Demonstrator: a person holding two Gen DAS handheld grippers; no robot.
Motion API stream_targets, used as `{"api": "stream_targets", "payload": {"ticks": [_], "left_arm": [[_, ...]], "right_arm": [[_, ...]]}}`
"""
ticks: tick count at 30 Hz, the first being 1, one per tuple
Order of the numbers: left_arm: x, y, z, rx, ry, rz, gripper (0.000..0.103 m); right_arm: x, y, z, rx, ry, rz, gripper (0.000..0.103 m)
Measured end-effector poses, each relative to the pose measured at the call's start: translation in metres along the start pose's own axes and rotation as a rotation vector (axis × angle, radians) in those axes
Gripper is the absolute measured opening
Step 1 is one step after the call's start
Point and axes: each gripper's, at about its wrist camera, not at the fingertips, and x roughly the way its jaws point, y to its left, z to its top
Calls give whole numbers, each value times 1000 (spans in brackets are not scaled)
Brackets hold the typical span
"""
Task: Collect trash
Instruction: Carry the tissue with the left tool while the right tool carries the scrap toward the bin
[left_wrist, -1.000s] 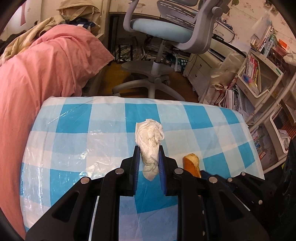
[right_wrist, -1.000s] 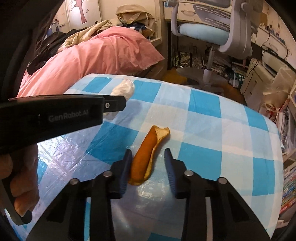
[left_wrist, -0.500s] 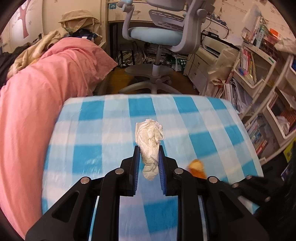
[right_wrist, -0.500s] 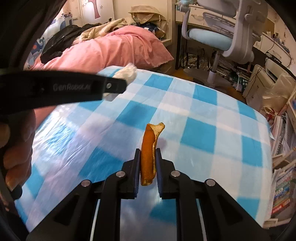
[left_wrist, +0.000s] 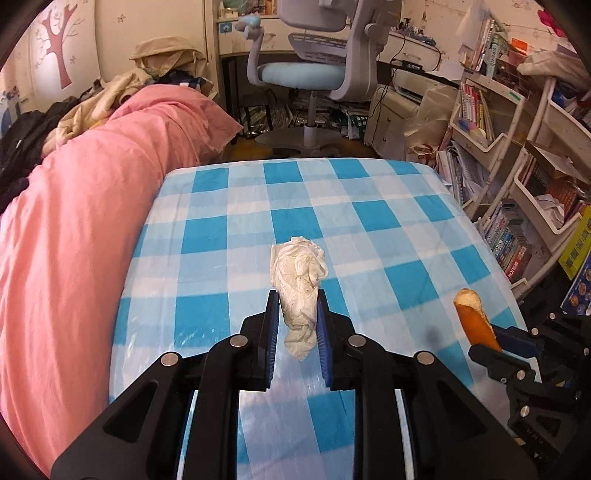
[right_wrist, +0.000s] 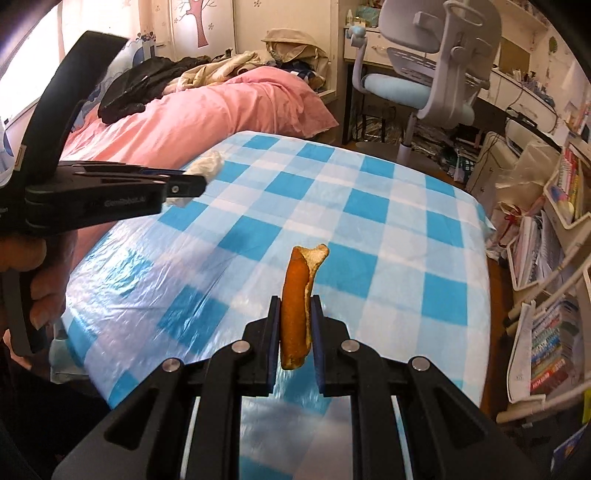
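- Looking at both pieces of trash, neither weighs anything to speak of. The crumpled tissue (left_wrist: 298, 284) is soft and squashy, so it gives under the pads rather than slipping. It's pinched low on the wad, with most of the bulk sticking out past the tips, which seems fine for something this light.
- The left gripper (left_wrist: 297, 325) is closed down tight on that tissue, and the wad hangs clear above the table.
- The orange peel (right_wrist: 297, 306) is the trickier one I'd guess: curved, a bit stiff, waxy on the orange side and pithy on the pale side. It's taken edge-on across its lower half, top curling up free.
- The right gripper (right_wrist: 295, 325) has just been closing and is now clamped on the peel, with the peel held up off the cloth. In the left view you can see the same peel (left_wrist: 474, 317) poking up from that gripper at the right edge.
- The tablecloth (left_wrist: 236, 236) is a blue-and-white check plastic sheet, shiny and wrinkly, probably slick.
- Around it: a pink duvet (left_wrist: 74, 236) heaped on the bed right beside the table, an office chair (left_wrist: 314, 70) beyond the far edge, and crammed bookshelves (left_wrist: 524, 206) on the right.
- No bin in either view, so can't say where this stuff goes.
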Motion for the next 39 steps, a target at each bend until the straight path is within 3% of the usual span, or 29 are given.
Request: {"api": "stream_targets", "payload": {"ticks": [18, 31, 39], "left_arm": [[-56, -5, -31, 35, -63, 39, 18], [-75, -1, -68, 14, -48, 43, 18], [-85, 4, -106, -16, -14, 45, 18]], "right_arm": [[-29, 26, -22, -6, -65, 3, 16], [-43, 48, -47, -41, -71, 54, 16], [-54, 78, -70, -122, -59, 107, 16]]}}
